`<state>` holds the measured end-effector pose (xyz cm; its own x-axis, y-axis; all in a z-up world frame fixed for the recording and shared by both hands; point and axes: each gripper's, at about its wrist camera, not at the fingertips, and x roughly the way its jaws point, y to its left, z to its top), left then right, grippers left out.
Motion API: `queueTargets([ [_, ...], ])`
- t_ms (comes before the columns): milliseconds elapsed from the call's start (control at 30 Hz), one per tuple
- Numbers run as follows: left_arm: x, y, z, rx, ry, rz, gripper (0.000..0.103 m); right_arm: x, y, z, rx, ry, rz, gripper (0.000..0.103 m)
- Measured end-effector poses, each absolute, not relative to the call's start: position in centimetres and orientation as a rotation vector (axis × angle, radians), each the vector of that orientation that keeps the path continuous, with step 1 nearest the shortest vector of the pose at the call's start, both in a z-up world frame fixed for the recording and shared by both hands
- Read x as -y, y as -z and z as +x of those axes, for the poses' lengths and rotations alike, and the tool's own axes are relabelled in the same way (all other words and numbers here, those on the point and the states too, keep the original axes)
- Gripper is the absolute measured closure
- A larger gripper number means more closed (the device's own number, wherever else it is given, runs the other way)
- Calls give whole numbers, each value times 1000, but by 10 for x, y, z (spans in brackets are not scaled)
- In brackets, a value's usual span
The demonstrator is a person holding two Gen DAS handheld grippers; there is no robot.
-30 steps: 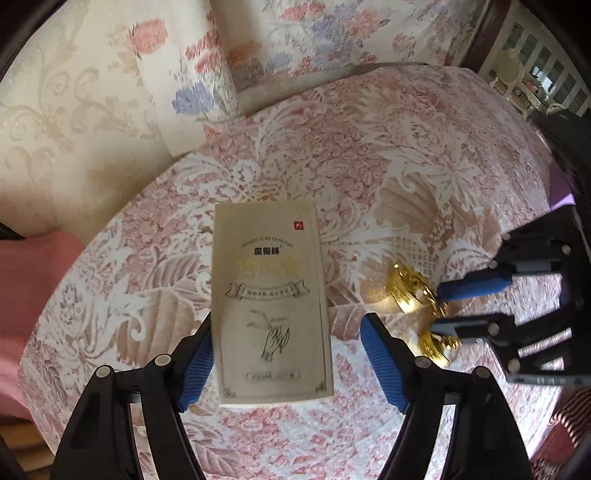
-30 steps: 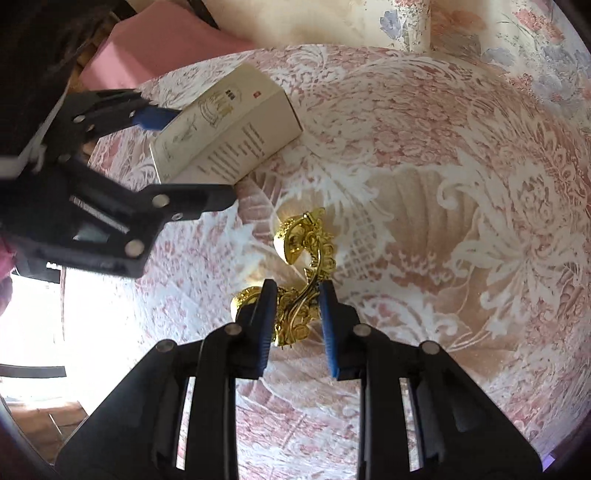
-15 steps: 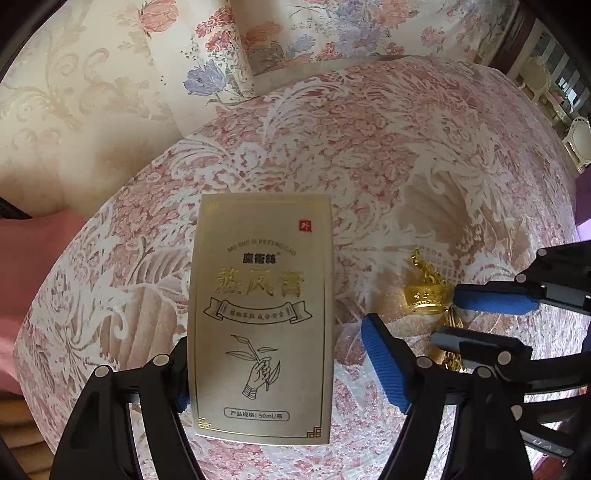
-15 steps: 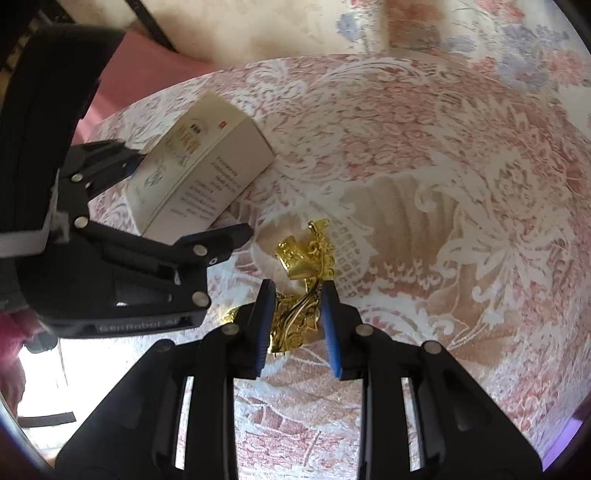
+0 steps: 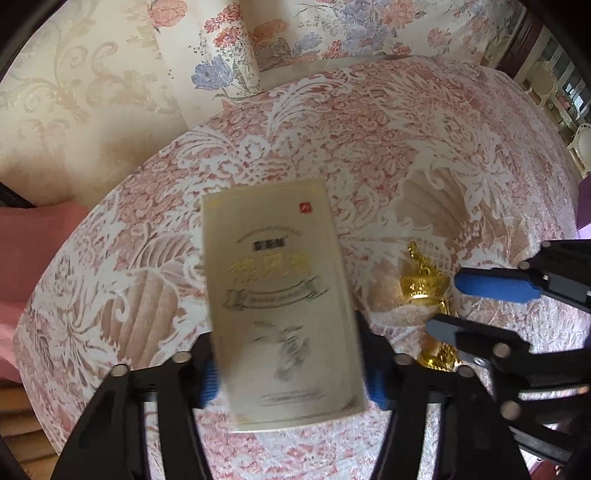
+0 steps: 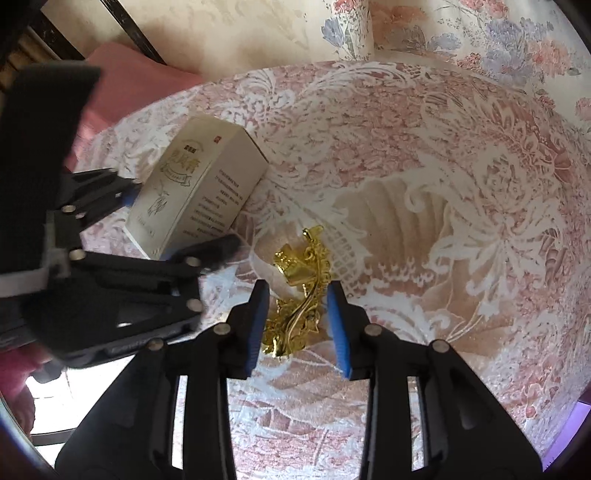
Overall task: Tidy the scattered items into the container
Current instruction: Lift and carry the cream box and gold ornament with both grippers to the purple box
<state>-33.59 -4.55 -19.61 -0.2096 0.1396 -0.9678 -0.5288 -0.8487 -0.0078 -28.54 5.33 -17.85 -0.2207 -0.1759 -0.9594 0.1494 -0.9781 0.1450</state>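
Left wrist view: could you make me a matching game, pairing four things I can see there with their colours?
Things:
1. cardboard box
2. ornament
3. tablecloth
4. upholstery behind the table

Colours:
a. shiny gold
b. pink with a white lace pattern
c. cream with a small red stamp
d. pale with blue and pink flowers

Pairs: 1-c, 2-a, 3-b, 4-d
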Motion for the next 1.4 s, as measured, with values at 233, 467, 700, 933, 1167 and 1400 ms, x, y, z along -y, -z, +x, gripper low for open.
queueTargets([
  [233, 51, 195, -324, -435, -2119, -1612, 48, -43, 186, -278, -124, 2317, 1811, 73],
  [467, 52, 195, -295, -377, -2128, -1592, 48, -52, 186, -260, -51, 2286, 1723, 77],
  [700, 60, 197, -273, -317, -2149, -1583, 48, -69, 185, -245, 49, 2247, 1706, 77],
  [933, 65, 190, -263, -222, -2193, -1563, 48, -71, 176, -237, 110, 2246, 1681, 77],
  [1167, 70, 184, -243, -178, -2199, -1565, 48, -79, 169, -223, 129, 2238, 1665, 77],
  [1400, 67, 180, -224, -181, -2180, -1568, 48, -93, 162, -204, 145, 2243, 1670, 77],
])
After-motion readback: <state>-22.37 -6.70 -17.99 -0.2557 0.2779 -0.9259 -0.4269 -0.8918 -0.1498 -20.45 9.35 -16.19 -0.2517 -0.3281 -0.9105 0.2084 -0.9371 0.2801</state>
